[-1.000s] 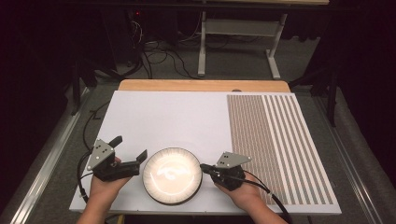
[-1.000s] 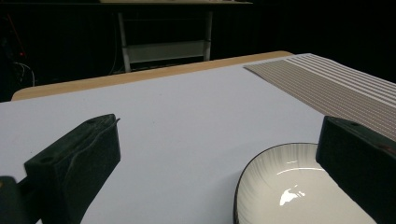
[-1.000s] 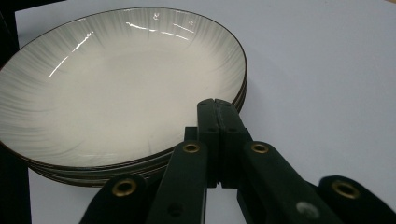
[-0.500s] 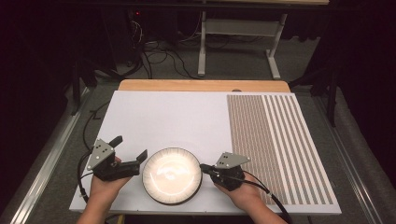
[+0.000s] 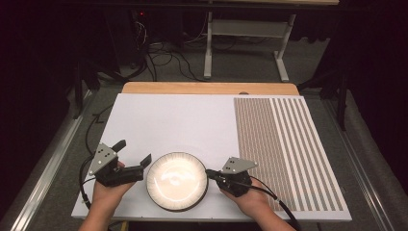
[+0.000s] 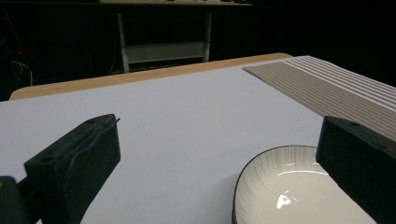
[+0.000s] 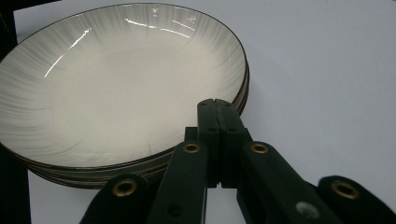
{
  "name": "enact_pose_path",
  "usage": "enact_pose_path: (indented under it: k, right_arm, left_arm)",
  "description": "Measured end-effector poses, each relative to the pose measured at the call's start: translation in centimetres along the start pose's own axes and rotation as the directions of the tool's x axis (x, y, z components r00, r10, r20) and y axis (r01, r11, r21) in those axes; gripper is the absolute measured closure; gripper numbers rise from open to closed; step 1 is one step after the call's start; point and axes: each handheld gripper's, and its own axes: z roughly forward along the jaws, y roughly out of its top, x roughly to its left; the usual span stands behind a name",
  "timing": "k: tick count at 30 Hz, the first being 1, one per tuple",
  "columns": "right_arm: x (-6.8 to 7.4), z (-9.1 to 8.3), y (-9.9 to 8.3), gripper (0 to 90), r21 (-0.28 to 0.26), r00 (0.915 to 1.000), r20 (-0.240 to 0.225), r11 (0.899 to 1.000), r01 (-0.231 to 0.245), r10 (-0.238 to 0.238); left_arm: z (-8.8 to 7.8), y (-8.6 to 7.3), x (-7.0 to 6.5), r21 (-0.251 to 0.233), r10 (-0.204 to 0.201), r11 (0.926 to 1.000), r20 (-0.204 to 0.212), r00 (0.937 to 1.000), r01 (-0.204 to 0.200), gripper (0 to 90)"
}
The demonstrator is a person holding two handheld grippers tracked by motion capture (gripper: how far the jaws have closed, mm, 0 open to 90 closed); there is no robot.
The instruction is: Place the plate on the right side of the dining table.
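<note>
Stack of plates point(image 5: 177, 181) sat at the near edge of the white counter point(image 5: 173, 120), roughly centre-left, between the two hands. The right gripper view showed several rims layered under the top plate, so a stack of shallow, dark-rimmed, ribbed cream plates; exact count could not be told.

Left gripper point(image 5: 131, 158) was at the stack's 9 o'clock, jaws spread wide and holding nothing. In the left gripper view the plate rim lay just beside the right-hand jaw; contact could not be told.

Right gripper point(image 5: 210, 173) was at the stack's 3 o'clock, jaws clenched together on nothing, tip pointing at the rim. In the right gripper view the closed tip point(image 7: 217, 106) overlapped the stack's edge; touching or just short could not be told.

Striped mat point(image 5: 284, 149) covered the counter's right part, from 1 to 4 o'clock of the stack, bare.

Judgement: work at its opening stage. No plate lifted or separated; stack intact. Everything remained: take a plate, carry it, set it down.
</note>
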Motion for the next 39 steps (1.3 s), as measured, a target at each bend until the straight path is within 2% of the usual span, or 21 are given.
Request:
enact_pose_path:
  k: [15, 18, 31, 39]
  right_arm:
    - [0.1, 0.1, 0.1, 90.0, 0.002, 1.0, -0.004, 1.0, -0.004, 0.004]
    - [0.1, 0.2, 0.1, 90.0, 0.004, 0.9999, -0.009, 1.0, 0.007, -0.007]
    - [0.8, 0.8, 0.6, 90.0, 0.022, 0.9996, -0.02, 1.0, 0.021, -0.021]
    - [1.4, 1.5, 0.9, 90.0, 0.037, 0.9989, -0.037, 0.999, 0.031, -0.029]
  left_arm:
    - [-0.1, 0.0, 0.0, -0.004, -0.003, 1.0, 0.001, 1.0, 0.003, 0.5]
    - [-0.1, 0.0, 0.1, -0.004, -0.005, 1.0, 0.001, 1.0, 0.005, 0.5]
    - [-0.1, 0.0, 0.1, 0.003, -0.009, 1.0, 0.002, 1.0, 0.009, 0.5]
    - [-0.3, 0.0, 0.4, 0.003, -0.026, 0.9997, -0.001, 0.9997, 0.026, 0.5]
